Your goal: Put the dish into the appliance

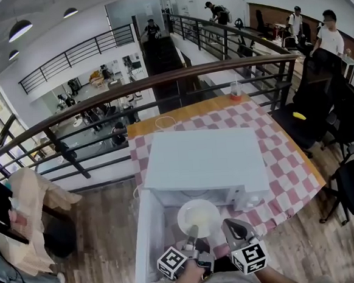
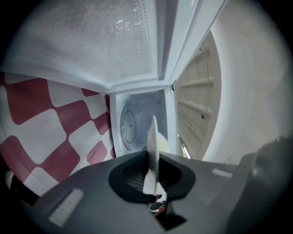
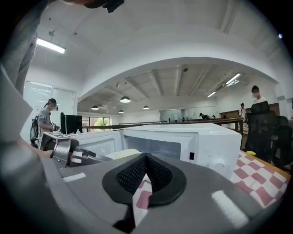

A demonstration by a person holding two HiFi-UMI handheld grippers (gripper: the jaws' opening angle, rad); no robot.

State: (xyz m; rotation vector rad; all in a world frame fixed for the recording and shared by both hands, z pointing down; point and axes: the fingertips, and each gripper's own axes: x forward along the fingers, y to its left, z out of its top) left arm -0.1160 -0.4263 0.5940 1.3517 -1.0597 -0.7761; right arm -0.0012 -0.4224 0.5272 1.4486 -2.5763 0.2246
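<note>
One rim pinch: left gripper (image 2: 154, 185) holds the dish (image 1: 198, 217) level (to slide into the microwave (image 1: 206, 160)); right gripper (image 3: 144, 172) is closed, empty.

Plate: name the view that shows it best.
Head view: the plate shows its round face before the open microwave, left gripper on its near rim. The left gripper view shows it edge-on between shut jaws; the right gripper view, only a pale sliver.
</note>
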